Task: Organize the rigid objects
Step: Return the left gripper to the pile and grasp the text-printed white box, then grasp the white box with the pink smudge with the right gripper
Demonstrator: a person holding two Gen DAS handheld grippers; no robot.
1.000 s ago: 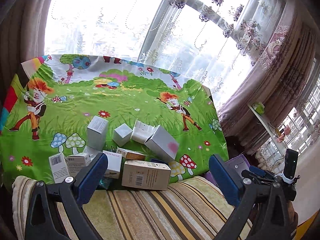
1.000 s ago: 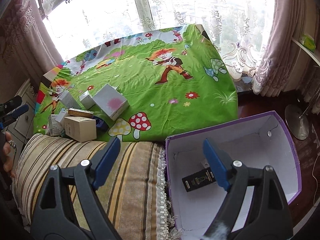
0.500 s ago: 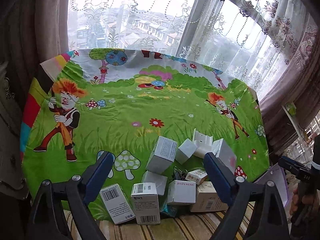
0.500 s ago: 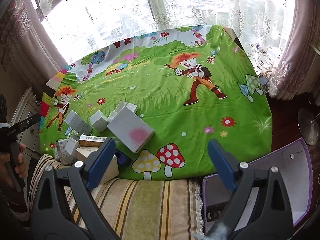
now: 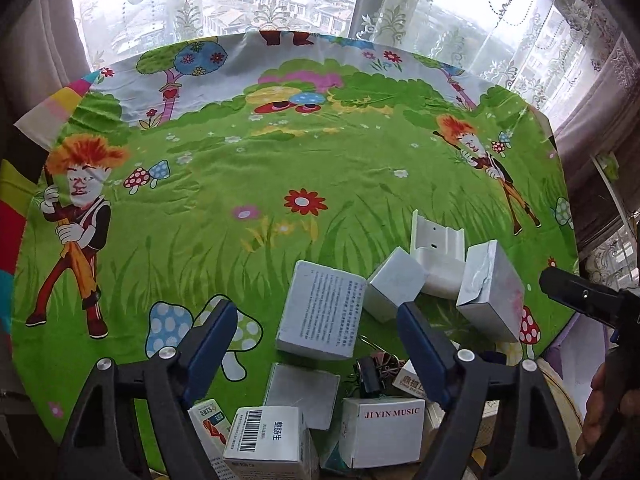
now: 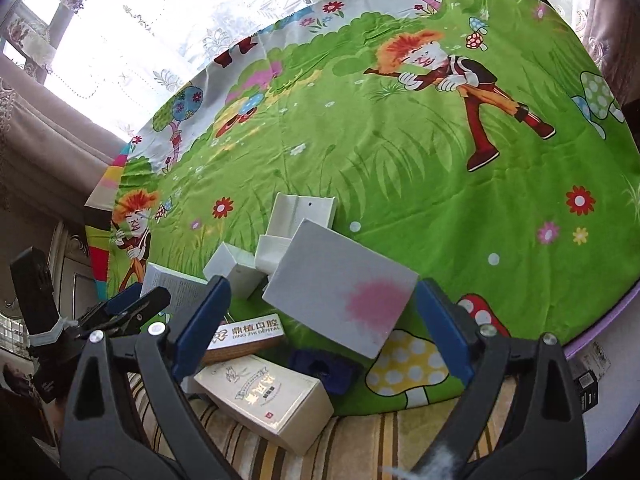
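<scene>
A pile of small boxes lies on the green cartoon cloth (image 5: 280, 200). In the left wrist view my left gripper (image 5: 316, 342) hangs over the pile with its jaws closing. A white box with printed text (image 5: 322, 316) lies between its fingers, and the pads do not press on it. In the right wrist view my right gripper (image 6: 322, 322) is open above a grey-white box with a pink blotch (image 6: 344, 292), clear of it. That blotched box (image 5: 490, 296) also shows at the right of the left wrist view.
Around these lie a "JI YIN MUSIC" box (image 5: 384, 436), a barcode box (image 5: 266, 444), a white cube (image 5: 394, 290), a white plastic holder (image 5: 438, 252), black clips (image 5: 370, 372), a brown dental box (image 6: 248, 340), a cream box (image 6: 268, 396). Striped cushion (image 6: 360, 440) in front; purple bin rim (image 6: 624, 300) at right.
Both grippers have moved forward and tipped down, from over the striped cushion and purple bin to over the box pile. The left jaws have narrowed; the right ones have widened slightly.
</scene>
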